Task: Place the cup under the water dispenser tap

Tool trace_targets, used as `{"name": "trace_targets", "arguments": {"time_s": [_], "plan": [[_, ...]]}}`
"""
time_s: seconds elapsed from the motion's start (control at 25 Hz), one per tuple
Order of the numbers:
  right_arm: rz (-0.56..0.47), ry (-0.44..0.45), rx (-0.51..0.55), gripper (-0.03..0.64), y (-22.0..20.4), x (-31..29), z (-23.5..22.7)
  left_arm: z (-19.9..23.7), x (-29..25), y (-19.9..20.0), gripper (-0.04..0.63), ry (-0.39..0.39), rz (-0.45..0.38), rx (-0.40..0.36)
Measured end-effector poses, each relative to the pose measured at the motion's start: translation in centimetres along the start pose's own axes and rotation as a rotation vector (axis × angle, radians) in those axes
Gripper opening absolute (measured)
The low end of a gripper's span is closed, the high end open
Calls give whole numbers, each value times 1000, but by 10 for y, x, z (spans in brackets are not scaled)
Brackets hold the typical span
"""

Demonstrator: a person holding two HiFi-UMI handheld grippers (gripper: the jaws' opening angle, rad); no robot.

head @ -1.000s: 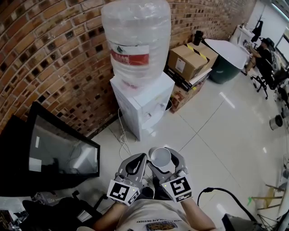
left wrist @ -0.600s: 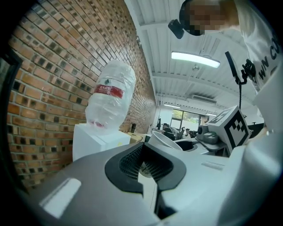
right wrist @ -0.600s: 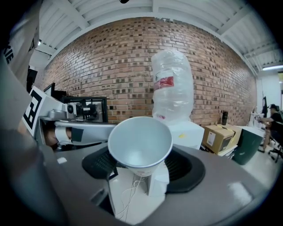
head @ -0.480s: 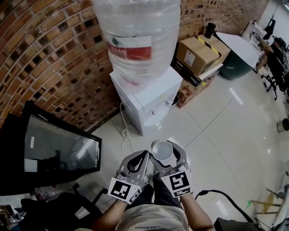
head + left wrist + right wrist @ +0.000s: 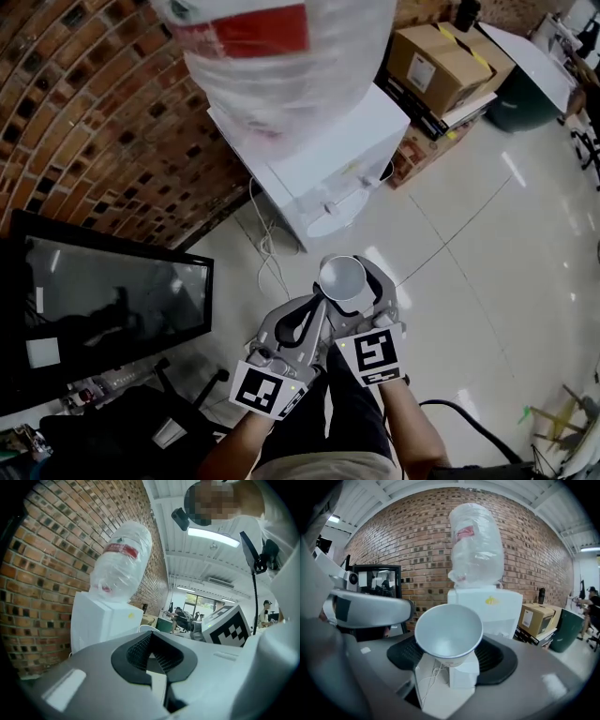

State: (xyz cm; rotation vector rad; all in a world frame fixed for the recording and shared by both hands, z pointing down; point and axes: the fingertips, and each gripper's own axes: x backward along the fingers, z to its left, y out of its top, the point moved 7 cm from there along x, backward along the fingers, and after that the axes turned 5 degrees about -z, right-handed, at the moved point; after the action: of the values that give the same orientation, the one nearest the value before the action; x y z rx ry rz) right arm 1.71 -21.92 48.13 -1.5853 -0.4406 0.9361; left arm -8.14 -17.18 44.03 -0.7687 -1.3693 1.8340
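Observation:
A white paper cup (image 5: 342, 277) stands upright between the jaws of my right gripper (image 5: 347, 286), which is shut on its lower part; its open mouth (image 5: 449, 631) faces up and it looks empty. The white water dispenser (image 5: 323, 155) with a large clear bottle (image 5: 281, 66) stands ahead against the brick wall. Its taps and drip tray (image 5: 330, 223) face the cup, still a stretch of floor away. My left gripper (image 5: 315, 307) hangs just left of the cup, jaws together on nothing. The dispenser (image 5: 487, 604) rises behind the cup in the right gripper view.
A black screen (image 5: 103, 300) leans by the wall at left. Cardboard boxes (image 5: 436, 56) are stacked to the right of the dispenser, with a white cable (image 5: 265, 251) on the tiled floor at its base. A black cable (image 5: 450, 411) lies at the lower right.
Both grippers and the cup have come lower and nearer to the dispenser, which now looms larger. The grip on the cup is unchanged.

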Motion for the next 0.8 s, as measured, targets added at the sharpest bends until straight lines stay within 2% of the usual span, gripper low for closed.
{"name": "trace_targets", "arguments": {"time_s": [0.12, 0.24, 0.44, 0.64, 0.8], "plan": [[5, 10, -3, 333, -25, -20, -7, 10, -8, -18, -9, 25, -2, -4], [28, 12, -7, 333, -58, -41, -16, 21, -11, -35, -9, 55, -2, 25], [56, 4, -21, 333, -107, -78, -30, 37, -8, -62, -9, 78, 28, 26], [79, 3, -27, 333, -141, -117, -47, 52, -6, -90, -9, 124, 39, 79], [118, 41, 12, 333, -160, -151, -53, 59, -1, -103, -9, 146, 41, 94]]}}
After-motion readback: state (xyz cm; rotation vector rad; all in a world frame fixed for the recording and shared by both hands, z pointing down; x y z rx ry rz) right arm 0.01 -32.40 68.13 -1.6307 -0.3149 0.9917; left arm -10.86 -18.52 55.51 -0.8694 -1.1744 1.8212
